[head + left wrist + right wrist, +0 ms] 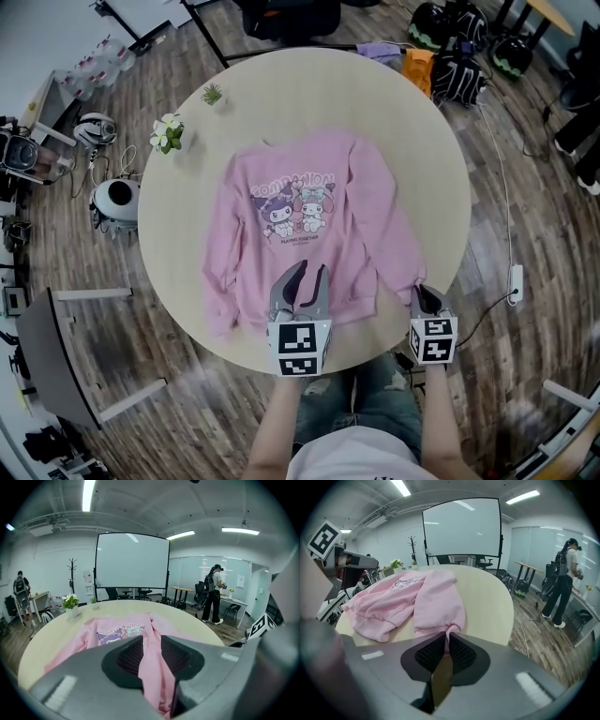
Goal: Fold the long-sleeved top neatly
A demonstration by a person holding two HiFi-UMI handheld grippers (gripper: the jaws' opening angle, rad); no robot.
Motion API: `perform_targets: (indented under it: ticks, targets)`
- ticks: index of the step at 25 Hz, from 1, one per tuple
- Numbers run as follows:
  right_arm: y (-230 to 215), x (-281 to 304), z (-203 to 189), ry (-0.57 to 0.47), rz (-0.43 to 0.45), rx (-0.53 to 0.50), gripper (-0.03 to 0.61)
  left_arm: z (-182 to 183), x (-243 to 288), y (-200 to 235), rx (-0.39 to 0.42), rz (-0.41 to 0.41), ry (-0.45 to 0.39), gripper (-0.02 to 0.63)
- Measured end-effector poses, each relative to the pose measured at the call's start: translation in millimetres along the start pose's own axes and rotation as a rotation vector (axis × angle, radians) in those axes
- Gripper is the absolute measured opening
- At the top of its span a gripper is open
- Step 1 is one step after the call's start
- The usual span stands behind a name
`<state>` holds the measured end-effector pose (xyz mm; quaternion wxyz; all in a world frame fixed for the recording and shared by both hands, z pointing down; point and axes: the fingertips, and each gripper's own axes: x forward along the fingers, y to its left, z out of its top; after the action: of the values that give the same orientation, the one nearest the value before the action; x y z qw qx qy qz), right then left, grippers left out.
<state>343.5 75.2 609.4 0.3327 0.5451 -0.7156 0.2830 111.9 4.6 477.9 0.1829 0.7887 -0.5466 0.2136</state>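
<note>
A pink long-sleeved top point(300, 216) with a cartoon print lies face up on the round beige table point(187, 262), hem toward me. My left gripper point(302, 281) hovers over the hem's middle. In the left gripper view its jaws stand open point(152, 656), with pink cloth point(154, 667) lying between and below them, unpinched. My right gripper point(427, 298) is at the table's near right edge, at the end of the right sleeve point(398, 234). In the right gripper view it point(445, 651) is shut on the sleeve cuff point(440, 629), which bunches into the pads. The left sleeve point(220, 281) lies along the body.
A white flower pot point(169, 133) and a small green plant point(213, 94) stand at the table's far left. Bags and helmets point(459, 56) lie on the wood floor beyond, and a power strip point(516, 281) to the right. A person point(562, 581) stands at desks in the background.
</note>
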Motion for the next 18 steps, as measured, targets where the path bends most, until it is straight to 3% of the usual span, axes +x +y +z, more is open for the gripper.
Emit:
perform_targets:
  ticks: [6,18]
  targets:
    - [-35,-10,18,-0.043,-0.102,0.032,0.051,6,0,3,0.000,0.004,-0.008,0.118]
    - [-159,-39,106,-0.145,-0.364,-0.077,0.051,38,9,-5,0.010,-0.019,-0.047,0.118]
